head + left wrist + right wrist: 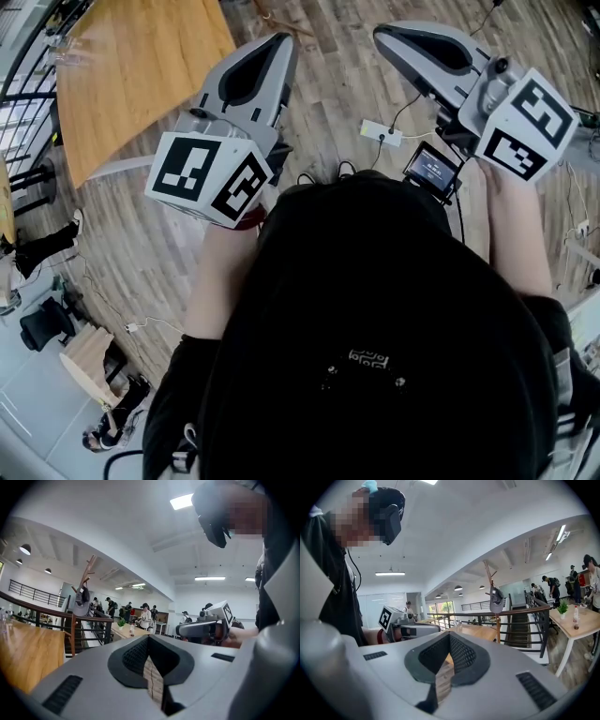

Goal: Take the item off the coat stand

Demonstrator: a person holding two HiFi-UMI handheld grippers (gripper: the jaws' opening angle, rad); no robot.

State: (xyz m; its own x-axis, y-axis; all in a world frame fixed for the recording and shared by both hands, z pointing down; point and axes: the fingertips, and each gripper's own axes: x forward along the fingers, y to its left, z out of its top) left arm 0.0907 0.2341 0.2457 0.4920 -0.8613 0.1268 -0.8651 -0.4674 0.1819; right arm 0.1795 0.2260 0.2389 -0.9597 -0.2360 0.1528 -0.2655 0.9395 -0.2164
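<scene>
While one grey item [496, 601] hangs from an upper branch of the single wooden coat stand [489, 573], near a dark railing [534, 609] and well apart from both tools, a person holds two grippers. The left gripper [149, 638] and right gripper [450, 635] each have jaws pressed together, empty. Writing on one small screen [431, 169] is too small to read.

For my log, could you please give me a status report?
Left gripper, right gripper: both shut, empty. Grey cap hangs on coat stand, far off, untouched. Wooden table between.
</scene>
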